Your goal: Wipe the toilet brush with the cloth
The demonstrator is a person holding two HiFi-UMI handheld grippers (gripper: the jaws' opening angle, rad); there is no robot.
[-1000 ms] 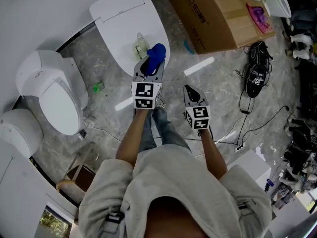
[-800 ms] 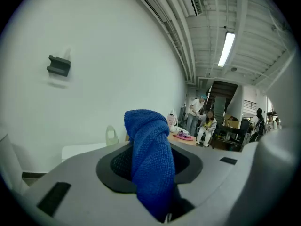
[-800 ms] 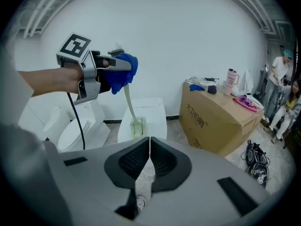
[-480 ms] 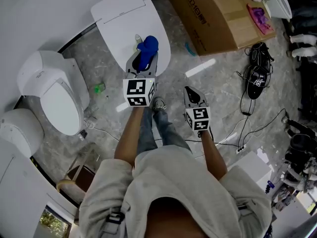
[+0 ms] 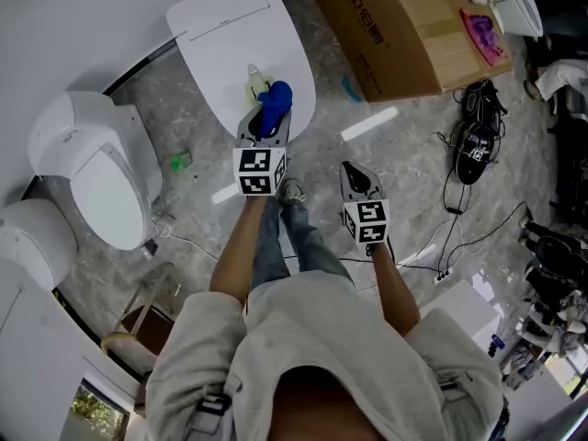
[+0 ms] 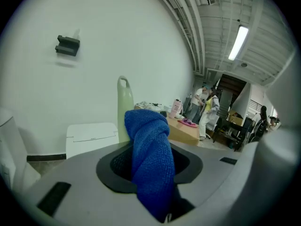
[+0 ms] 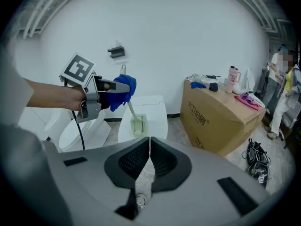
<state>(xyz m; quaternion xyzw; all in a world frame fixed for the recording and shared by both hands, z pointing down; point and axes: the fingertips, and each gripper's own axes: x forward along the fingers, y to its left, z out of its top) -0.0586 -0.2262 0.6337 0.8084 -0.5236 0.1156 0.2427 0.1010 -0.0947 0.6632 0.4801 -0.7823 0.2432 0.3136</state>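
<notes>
In the left gripper view the cloth (image 6: 148,140), pinched in the left hand-held gripper (image 6: 150,167), hides everything of the toilet brush (image 6: 123,102) below the upper stretch of its handle. In the right gripper view the brush's head is sunk out of sight in its holder (image 7: 137,125). Right of the brush, the cardboard box (image 5: 395,35) runs off the head view's top edge. The people (image 6: 207,109) farther right are too small to make out.

Both arms are reaching forward and down, with the left one leading.
The left gripper (image 5: 265,122) is extending ahead on a straightened left forearm (image 5: 241,246), its jaws clamping a blue cloth (image 5: 276,97) that bunches between and beyond them. The right gripper (image 5: 354,173) is hovering nearer the body, its jaws pressing flat against each other.
</notes>
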